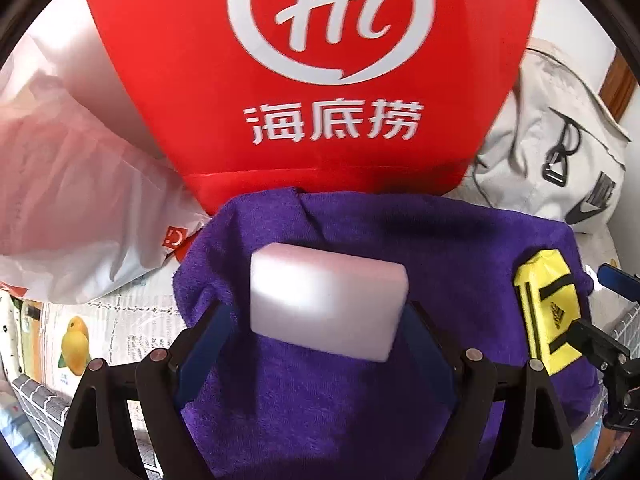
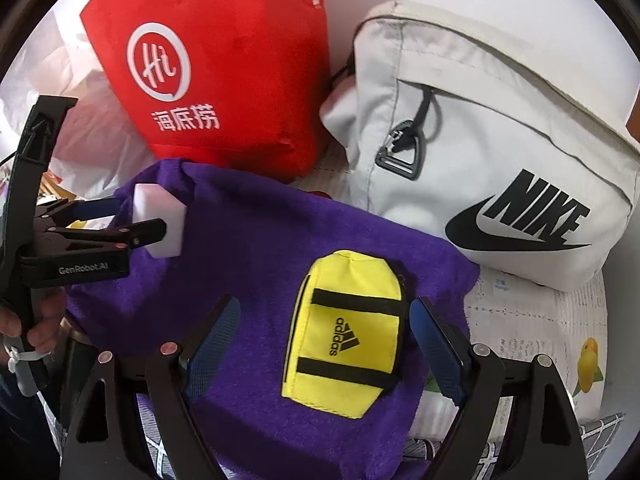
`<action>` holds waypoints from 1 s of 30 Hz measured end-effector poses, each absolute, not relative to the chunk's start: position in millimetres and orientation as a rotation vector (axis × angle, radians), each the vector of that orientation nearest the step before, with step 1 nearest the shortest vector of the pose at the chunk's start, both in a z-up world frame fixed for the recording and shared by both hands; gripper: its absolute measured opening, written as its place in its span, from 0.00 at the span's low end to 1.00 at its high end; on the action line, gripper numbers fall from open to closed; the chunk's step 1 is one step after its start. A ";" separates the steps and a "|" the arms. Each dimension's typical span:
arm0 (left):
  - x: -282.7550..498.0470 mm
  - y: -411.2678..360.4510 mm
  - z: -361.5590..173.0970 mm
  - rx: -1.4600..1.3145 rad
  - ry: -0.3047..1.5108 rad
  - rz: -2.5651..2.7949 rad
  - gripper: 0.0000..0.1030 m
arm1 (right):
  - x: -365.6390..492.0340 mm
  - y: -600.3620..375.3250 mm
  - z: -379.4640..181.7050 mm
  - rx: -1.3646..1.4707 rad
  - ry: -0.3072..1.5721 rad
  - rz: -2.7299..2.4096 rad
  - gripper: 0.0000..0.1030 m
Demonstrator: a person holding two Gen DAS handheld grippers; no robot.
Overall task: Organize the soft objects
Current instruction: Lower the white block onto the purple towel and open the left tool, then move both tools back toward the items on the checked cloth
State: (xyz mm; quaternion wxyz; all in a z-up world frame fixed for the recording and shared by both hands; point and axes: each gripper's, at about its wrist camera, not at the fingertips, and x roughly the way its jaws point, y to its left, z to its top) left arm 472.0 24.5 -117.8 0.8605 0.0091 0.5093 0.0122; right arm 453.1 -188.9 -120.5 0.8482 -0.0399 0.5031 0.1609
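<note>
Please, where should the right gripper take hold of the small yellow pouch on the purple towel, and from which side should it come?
Grip the yellow pouch across its two long edges, near the middle, coming down from above. It lies flat on the purple towel, lengthwise between the open fingers of the right gripper, so they probably only need to lower and close. Its narrow width should fit their opening.
</note>
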 end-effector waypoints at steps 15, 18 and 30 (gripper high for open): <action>404.0 37.8 -92.2 -0.147 1.109 -0.027 0.84 | 412.6 -187.8 -92.3 -0.084 1.011 0.341 0.84; 379.0 47.0 -83.1 -0.188 1.091 -0.011 0.83 | 395.3 -186.8 -83.4 -0.080 0.997 0.341 0.84; 269.4 62.4 -50.6 -0.273 0.832 -0.021 0.83 | 306.7 -188.4 -64.1 -0.043 0.983 0.360 0.84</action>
